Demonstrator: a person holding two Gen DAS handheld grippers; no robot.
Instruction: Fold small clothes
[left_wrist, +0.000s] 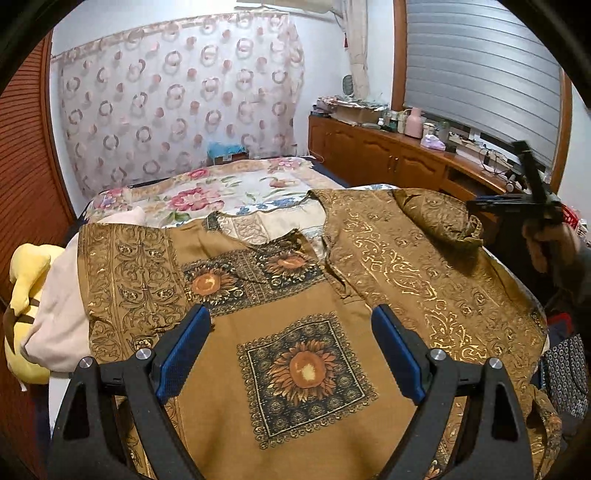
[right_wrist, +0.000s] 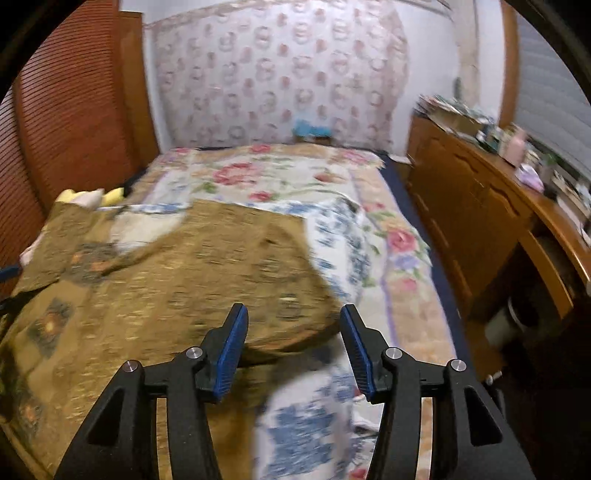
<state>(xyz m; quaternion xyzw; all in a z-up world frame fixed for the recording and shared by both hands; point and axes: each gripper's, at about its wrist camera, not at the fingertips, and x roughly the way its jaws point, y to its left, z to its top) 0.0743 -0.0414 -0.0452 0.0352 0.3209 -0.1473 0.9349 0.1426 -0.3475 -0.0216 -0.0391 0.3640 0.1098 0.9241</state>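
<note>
Brown gold-patterned sunflower garment (left_wrist: 295, 332) lies spread flat, right sleeve folded inward.

Both views low, forward, sharing bed (left_wrist: 229, 188)

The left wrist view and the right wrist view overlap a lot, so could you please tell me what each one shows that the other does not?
Only the left wrist view shows the right gripper from outside, held at the shirt's far right edge, and the sharp sunflower print between the open left gripper.

Only the right wrist view shows the blue-flowered cloth in front of the open right gripper and the bed's right side.

Both show the brown shirt spread on the floral bedspread, the yellow plush toy and the wooden cabinet.
</note>
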